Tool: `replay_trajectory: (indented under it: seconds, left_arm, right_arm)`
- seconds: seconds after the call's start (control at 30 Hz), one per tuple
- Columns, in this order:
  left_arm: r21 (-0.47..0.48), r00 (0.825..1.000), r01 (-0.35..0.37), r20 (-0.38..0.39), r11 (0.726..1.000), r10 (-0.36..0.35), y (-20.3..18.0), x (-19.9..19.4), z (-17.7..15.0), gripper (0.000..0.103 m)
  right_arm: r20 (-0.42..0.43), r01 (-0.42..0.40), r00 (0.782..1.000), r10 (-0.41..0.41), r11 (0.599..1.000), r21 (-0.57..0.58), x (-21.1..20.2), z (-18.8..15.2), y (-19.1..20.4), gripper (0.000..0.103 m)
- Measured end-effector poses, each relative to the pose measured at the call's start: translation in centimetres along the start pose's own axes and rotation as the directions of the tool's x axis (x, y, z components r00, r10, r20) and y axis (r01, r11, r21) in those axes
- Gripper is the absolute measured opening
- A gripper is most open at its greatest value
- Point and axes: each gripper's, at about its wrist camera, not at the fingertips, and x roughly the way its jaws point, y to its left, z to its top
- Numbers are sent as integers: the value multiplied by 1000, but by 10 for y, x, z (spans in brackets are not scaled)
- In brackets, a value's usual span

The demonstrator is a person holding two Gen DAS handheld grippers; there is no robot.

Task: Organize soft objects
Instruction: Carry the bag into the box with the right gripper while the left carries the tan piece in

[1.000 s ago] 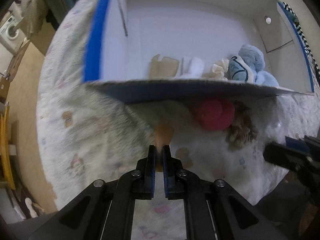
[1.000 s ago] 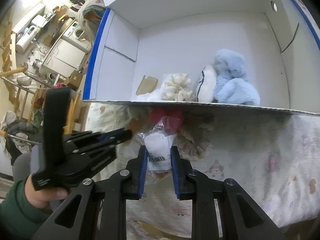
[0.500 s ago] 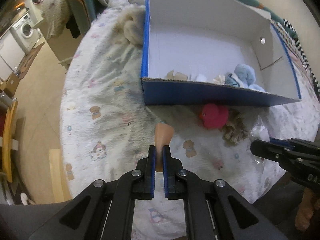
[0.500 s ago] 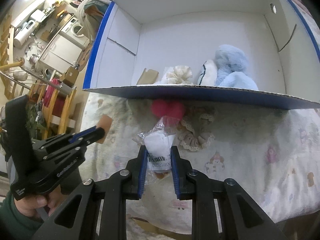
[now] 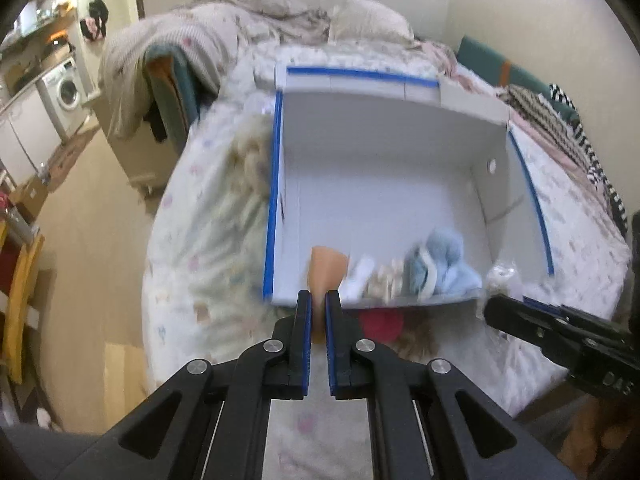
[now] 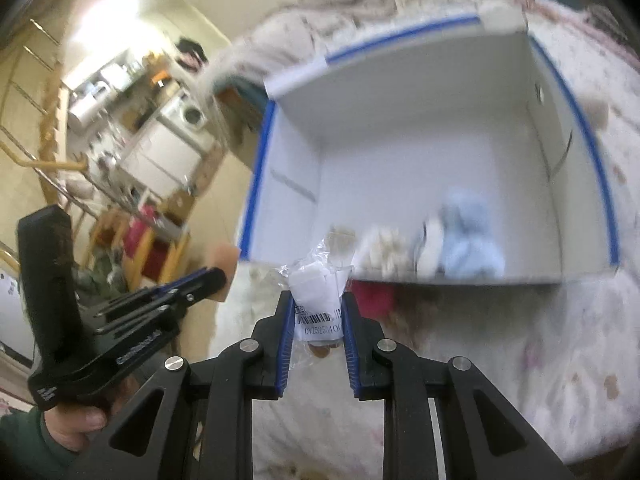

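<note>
We carry two soft things toward the box (image 5: 384, 184) on the bed (image 5: 200, 248). Our left gripper (image 5: 315, 300) has its fingers pinched on a tan piece (image 5: 326, 266), our right gripper (image 6: 316, 304) clamps a bagged white item (image 6: 316, 292). Both hang above the near wall. Next each must clear that rim, then let go beside the blue plush (image 5: 448, 264)

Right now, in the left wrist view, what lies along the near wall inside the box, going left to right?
Peach-coloured soft piece held by the left gripper → small white item → cream ruffled item → light blue plush.
</note>
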Motion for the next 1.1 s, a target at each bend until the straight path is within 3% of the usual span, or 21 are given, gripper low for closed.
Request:
replay_trajectory:
  seconds: [0.13, 0.37, 0.6, 0.73, 1.1]
  left_arm:
    - [7, 1000, 8, -12, 1000, -7, -3, 8, 25, 6]
    - [47, 1000, -1, -16, 999, 2, -15, 24, 59, 6]
    - [74, 999, -23, -34, 997, 26, -25, 55, 67, 6]
    - [54, 997, -62, -40, 997, 64, -22, 76, 60, 6]
    - [15, 993, -37, -108, 999, 39, -19, 106, 48, 6]
  right_arm:
    - [78, -14, 997, 13, 1000, 10, -11, 20, -2, 24]
    - [86, 32, 996, -32, 999, 2, -1, 58, -12, 24]
    - [34, 91, 995, -92, 996, 15, 29, 82, -30, 24]
    - [0, 98, 995, -98, 994, 44, 40, 77, -33, 24]
    - [-118, 146, 984, -134, 984, 99, 76, 61, -43, 25]
